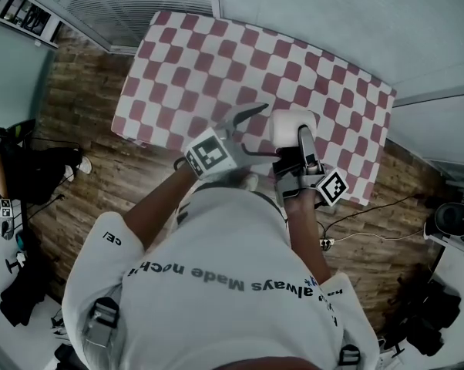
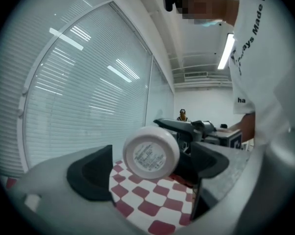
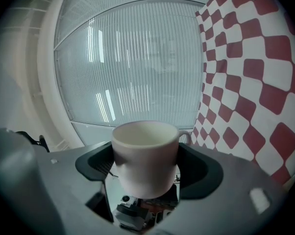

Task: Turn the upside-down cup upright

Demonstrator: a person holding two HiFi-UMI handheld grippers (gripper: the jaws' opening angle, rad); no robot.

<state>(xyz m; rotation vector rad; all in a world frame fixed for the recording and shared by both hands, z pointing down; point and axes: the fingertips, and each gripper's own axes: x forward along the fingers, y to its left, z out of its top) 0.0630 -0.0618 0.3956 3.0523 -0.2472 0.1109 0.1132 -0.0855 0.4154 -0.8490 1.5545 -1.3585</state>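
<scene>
A white cup hangs on its side over the near edge of the red-and-white checked table. My right gripper is shut on it. In the right gripper view both dark pads press the cup's walls, with its open mouth and a bit of its handle showing. My left gripper stands wide open just left of the cup. In the left gripper view the cup's labelled base faces the camera, between the left gripper's pads but clear of both.
The checked cloth covers the whole table. Blinds and a glass wall run behind it. A wooden floor surrounds the table, with dark gear at left and a cable at right.
</scene>
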